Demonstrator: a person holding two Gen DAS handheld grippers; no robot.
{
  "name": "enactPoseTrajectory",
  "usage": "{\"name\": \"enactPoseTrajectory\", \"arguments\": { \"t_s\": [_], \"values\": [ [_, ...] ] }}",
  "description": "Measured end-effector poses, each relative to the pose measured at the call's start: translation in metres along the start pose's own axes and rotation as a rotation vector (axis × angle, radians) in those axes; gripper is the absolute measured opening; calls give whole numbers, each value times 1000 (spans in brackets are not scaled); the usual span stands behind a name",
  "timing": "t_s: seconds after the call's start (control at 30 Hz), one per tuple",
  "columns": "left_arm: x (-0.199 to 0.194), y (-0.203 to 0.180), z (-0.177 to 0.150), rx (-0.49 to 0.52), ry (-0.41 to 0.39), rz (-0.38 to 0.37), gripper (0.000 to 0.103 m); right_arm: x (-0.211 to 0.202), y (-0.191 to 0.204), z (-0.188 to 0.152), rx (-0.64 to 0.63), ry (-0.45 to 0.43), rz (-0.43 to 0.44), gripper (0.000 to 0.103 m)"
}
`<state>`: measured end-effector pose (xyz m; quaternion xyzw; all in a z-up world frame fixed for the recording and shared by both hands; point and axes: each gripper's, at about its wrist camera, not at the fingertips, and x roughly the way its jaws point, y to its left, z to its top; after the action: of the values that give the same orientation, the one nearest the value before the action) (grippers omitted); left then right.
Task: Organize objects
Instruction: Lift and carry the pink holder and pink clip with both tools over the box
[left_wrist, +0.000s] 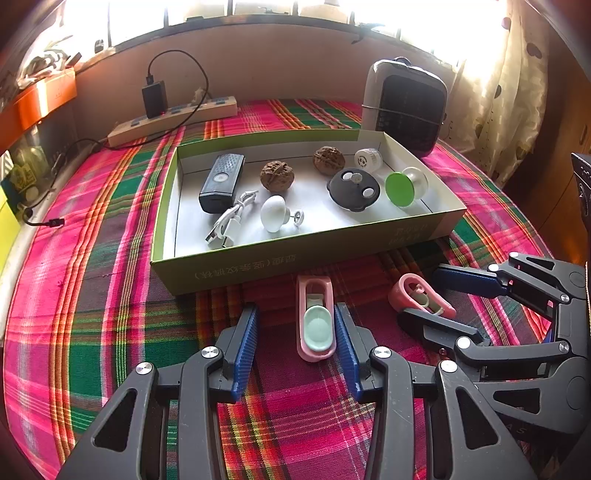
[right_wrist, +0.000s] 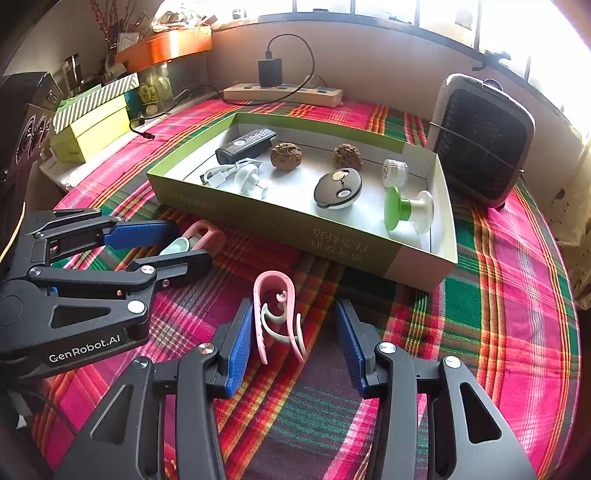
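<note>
Two pink clips on the plaid cloth, one between each pair of tongs

The left tongs (left_wrist: 295, 332) stand open around a pink clip with a mint pad (left_wrist: 316, 321); its right side lies just against the right blue pad, the left pad well clear. The right tongs (right_wrist: 293, 339) also stand open, a second pink clip (right_wrist: 277, 314) on its edge beside the left pad, the right pad apart from it. Both clips lie on the plaid cloth (left_wrist: 92, 295) just in front of the green box (left_wrist: 295, 254), which holds two walnuts, a black remote, a white cable and some knobs
</note>
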<state>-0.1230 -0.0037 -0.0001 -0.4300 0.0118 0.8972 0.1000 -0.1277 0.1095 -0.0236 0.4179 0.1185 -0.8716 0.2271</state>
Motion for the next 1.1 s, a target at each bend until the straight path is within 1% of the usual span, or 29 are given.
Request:
{"name": "enactPoseTrajectory", "arguments": {
  "t_s": [0.07, 0.2, 0.3, 0.37, 0.47, 0.57, 0.67, 1.1],
  "values": [
    [0, 0, 0, 2, 0, 1, 38, 0, 0, 0, 1, 0, 1, 45],
    [-1, 1, 1, 2, -1, 13, 32, 0, 0, 0, 2, 0, 4, 45],
    [-1, 3, 2, 0, -2, 20, 29, -1, 1, 0, -1, -3, 12, 38],
    [-1, 3, 2, 1, -2, 25, 28, -2, 2, 1, -8, -3, 12, 37],
    [-1, 4, 1, -2, -4, 37, 22, -2, 3, 1, -7, -4, 15, 35],
    [-1, 6, 1, -7, -4, 40, 18, -2, 3, 1, -6, -7, 23, 24],
    [-1, 7, 1, -10, -5, 39, 16, -2, 4, 1, -5, -8, 22, 24],
    [-2, 9, 0, -17, -8, 33, 16, -2, 4, 1, -2, -8, 21, 24]
  ]
}}
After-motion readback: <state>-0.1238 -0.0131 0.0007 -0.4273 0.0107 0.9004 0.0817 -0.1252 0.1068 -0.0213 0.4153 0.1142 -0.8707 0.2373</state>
